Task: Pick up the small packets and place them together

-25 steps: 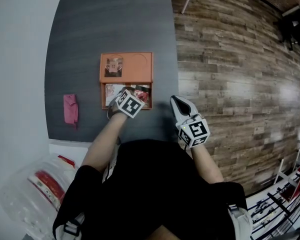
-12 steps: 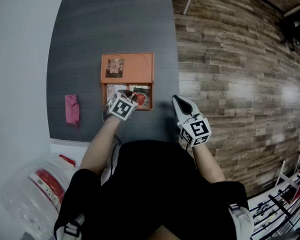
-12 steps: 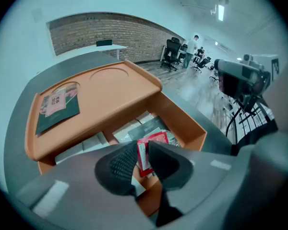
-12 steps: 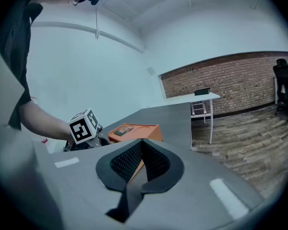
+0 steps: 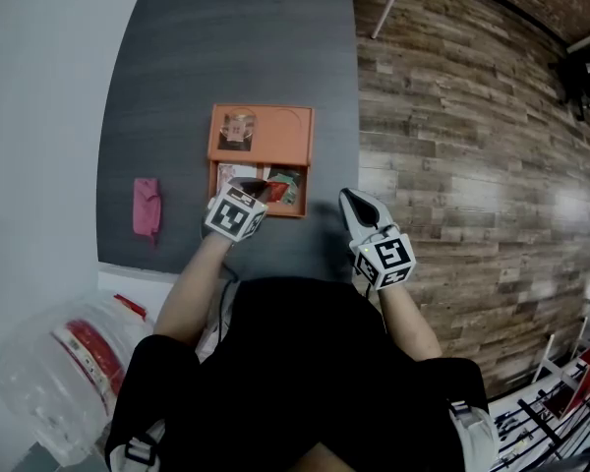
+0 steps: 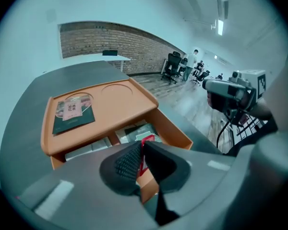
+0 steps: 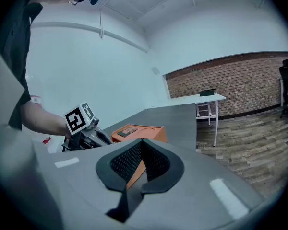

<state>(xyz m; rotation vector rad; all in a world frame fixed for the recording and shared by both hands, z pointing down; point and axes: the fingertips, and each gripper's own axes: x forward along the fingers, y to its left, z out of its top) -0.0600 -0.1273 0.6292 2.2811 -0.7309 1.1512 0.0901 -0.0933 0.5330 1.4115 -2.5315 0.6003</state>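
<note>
An orange two-level box [image 5: 280, 126] [image 6: 116, 104] stands on the dark grey table [image 5: 226, 47]. A green packet with a pink label [image 5: 238, 130] [image 6: 73, 113] lies on its upper shelf. Several small packets [image 5: 285, 187] [image 6: 134, 131] lie in its lower compartment. My left gripper [image 5: 248, 187] [image 6: 141, 147] hangs over that compartment's near edge; its jaws have just been closing and are shut on a small red packet [image 6: 148, 139]. My right gripper [image 5: 349, 200] [image 7: 143, 152] rests shut and empty near the table's right edge, beside the box.
A pink folded thing [image 5: 145, 206] lies on the table at the left. A clear plastic bag with red contents [image 5: 69, 362] sits off the table's near left corner. Wooden floor [image 5: 452, 165] lies to the right.
The left gripper has closed on the red packet and lifted back out of the lower compartment toward the person. The right gripper has stayed put.
</note>
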